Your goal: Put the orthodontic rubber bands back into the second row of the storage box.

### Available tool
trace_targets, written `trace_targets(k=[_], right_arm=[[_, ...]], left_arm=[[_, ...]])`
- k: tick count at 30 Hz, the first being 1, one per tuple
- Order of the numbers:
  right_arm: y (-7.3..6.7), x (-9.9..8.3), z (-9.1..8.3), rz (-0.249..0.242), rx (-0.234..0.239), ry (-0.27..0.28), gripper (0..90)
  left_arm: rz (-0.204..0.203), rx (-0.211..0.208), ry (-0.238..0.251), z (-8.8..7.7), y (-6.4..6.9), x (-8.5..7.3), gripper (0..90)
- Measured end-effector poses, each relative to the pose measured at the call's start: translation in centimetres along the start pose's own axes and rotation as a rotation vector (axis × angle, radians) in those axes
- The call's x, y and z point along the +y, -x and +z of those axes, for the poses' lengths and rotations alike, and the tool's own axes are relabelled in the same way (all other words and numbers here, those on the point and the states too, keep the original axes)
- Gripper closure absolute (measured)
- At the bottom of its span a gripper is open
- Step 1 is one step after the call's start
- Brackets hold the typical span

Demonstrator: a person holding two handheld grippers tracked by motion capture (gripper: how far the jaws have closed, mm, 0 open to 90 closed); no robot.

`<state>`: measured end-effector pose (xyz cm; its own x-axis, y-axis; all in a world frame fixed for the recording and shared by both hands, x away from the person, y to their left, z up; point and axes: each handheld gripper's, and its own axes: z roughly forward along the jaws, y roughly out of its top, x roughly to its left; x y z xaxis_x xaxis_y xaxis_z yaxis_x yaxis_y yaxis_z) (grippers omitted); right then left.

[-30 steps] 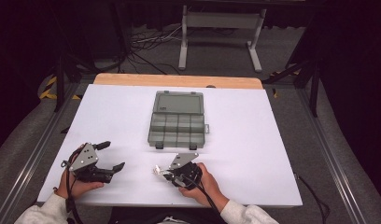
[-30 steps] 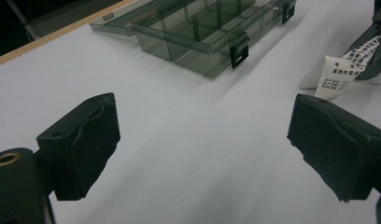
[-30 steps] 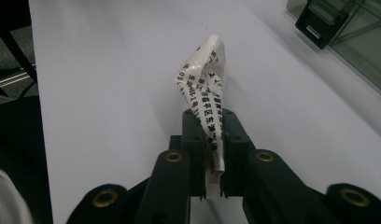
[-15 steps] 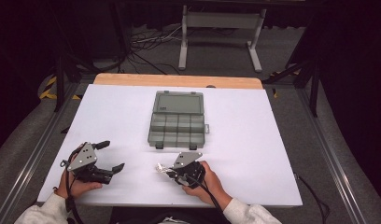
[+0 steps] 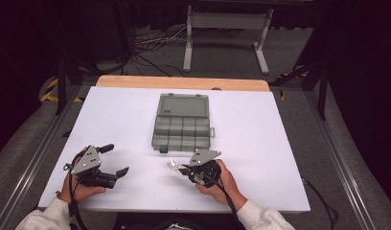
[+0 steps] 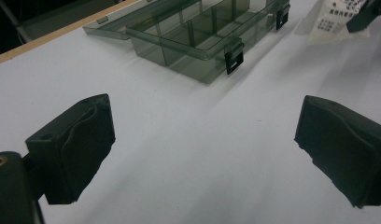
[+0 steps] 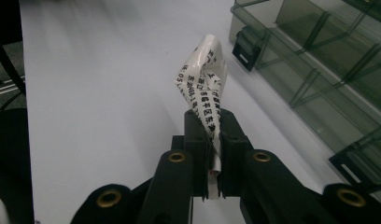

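A clear grey compartment box (image 5: 181,125) lies open in the middle of the white table (image 5: 260,143), its latches toward me; it also appears as the box (image 6: 198,32) and the box (image 7: 328,65). My right gripper (image 5: 180,168) is shut on a small crumpled paper label with black print (image 7: 205,81), which it holds just above the table near the box's front edge; the label (image 5: 173,164) sticks out to the left. At the front left my left gripper (image 5: 114,160) rests open, its black pads (image 6: 72,144) wide apart over bare table.
A wooden strip (image 5: 184,82) runs along the table's far edge. Behind it stand a metal stand (image 5: 222,28) and cables on the floor. Metal rails (image 5: 347,182) flank the table on both sides.
My right gripper has risen a little and shifted toward the box, carrying the paper label. The left gripper has stayed in place.
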<state>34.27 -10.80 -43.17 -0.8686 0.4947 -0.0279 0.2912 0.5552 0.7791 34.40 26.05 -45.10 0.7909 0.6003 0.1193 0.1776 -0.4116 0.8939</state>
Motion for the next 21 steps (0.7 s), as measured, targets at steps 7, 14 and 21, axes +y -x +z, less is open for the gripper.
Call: trace_targets(k=[7,14,21], right_arm=[[1.4,0.0,-1.1,0.019,-0.02,0.021,85.1],[3.3,0.6,-2.6,0.034,-0.05,0.063,84.9],[5.5,1.5,-3.6,0.04,-0.084,0.081,84.7]], left_arm=[[0.009,-0.005,0.003,0.1,0.2,0.2,5.3],[0.01,-0.005,0.011,0.1,0.1,0.2,5.6],[0.013,-0.01,-0.002,0.2,0.2,0.2,5.6]])
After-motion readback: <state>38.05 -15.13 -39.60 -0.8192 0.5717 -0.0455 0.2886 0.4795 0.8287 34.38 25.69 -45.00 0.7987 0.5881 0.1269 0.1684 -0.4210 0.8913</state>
